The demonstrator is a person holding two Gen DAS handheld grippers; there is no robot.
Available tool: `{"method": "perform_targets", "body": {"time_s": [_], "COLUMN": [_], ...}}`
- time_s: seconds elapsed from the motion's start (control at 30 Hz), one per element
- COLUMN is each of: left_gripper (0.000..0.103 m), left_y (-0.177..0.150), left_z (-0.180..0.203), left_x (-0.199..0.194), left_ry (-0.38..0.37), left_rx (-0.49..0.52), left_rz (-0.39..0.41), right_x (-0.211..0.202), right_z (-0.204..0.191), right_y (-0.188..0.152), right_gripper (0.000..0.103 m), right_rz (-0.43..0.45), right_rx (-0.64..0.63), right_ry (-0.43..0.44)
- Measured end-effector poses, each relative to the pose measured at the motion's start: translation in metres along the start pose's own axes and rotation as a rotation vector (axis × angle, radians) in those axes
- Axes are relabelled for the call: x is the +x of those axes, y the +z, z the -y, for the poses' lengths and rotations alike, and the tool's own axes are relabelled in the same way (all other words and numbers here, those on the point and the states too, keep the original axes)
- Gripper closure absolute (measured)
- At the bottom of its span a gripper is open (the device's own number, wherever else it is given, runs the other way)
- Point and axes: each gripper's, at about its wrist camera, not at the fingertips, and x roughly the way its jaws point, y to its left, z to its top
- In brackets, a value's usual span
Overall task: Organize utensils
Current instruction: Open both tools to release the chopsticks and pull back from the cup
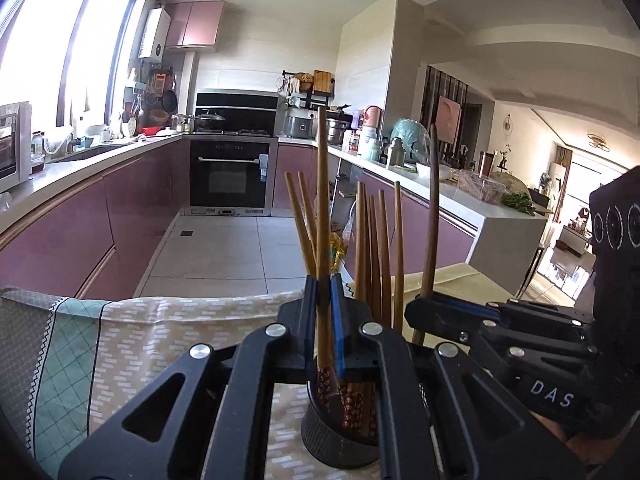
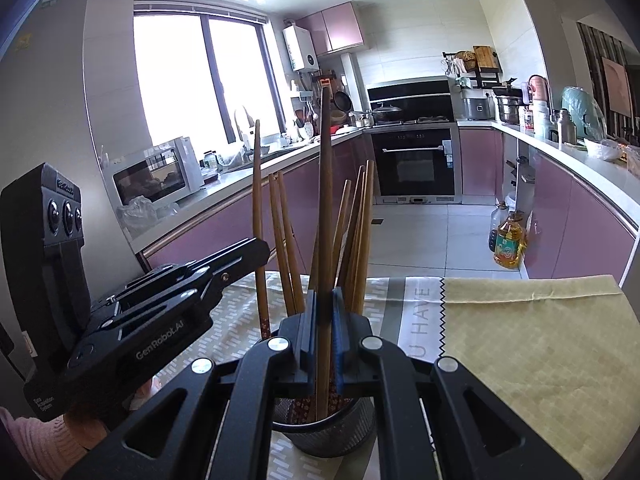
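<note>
A U-shaped kitchen with mauve base cabinets (image 2: 576, 216) under a pale worktop (image 1: 100, 160). A built-in black oven (image 1: 230, 174) sits in the far wall under a dark hood (image 2: 408, 98). Large windows (image 2: 200, 80) pour bright daylight over the sink side, where a microwave (image 2: 158, 178) stands near the worktop's end. The floor (image 1: 224, 248) is pale square tile. White tiled walls carry pink upper cabinets (image 1: 196, 24) and a white water heater (image 2: 300, 48).

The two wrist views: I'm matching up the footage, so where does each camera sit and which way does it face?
Left wrist: on the left claw, facing the oven; claw grips a chopstick; right claw at right.
Right wrist: on the right claw, facing oven and window; grips a darker chopstick; left claw and a pink sleeve at left.
Shared: chopstick holder, tablecloth, oven.
</note>
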Motion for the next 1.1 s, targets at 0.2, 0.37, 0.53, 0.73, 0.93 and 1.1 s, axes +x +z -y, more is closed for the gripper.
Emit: {"method": "perform_targets", "body": {"time_s": [0.2, 0.37, 0.53, 0.73, 0.93, 1.1], "left_gripper": [0.095, 0.095, 0.095, 0.095, 0.083, 0.061], "left_y": [-0.013, -0.011, -0.009, -0.011, -0.015, -0.018], "left_z": [-0.004, -0.004, -0.005, -0.011, -0.016, -0.019], "left_x": [0.000, -0.002, -0.003, 0.006, 0.013, 0.004], "left_ry": [-0.019, -0.032, -0.079, -0.098, -0.088, -0.081], "left_rx": [-0.017, -0.010, -0.010, -0.030, -0.049, -0.047], "left_rz": [-0.052, -0.078, -0.126, -0.177, -0.217, -0.211], "right_x": [0.004, 0.005, 0.009, 0.016, 0.022, 0.015], "right_z": [0.000, 0.000, 0.000, -0.003, -0.001, -0.001], "right_y": [-0.004, -0.003, -0.003, -0.002, -0.007, -0.009], "right_gripper": [0.097, 0.097, 0.097, 0.096, 0.095, 0.086], "right_rz": [-0.017, -0.021, -0.027, -0.055, -0.082, -0.073], "right_rx": [-0.004, -0.002, 0.003, -0.009, 0.009, 0.008], "right_ry": [-0.007, -0.013, -0.016, -0.022, -0.027, -0.023]}}
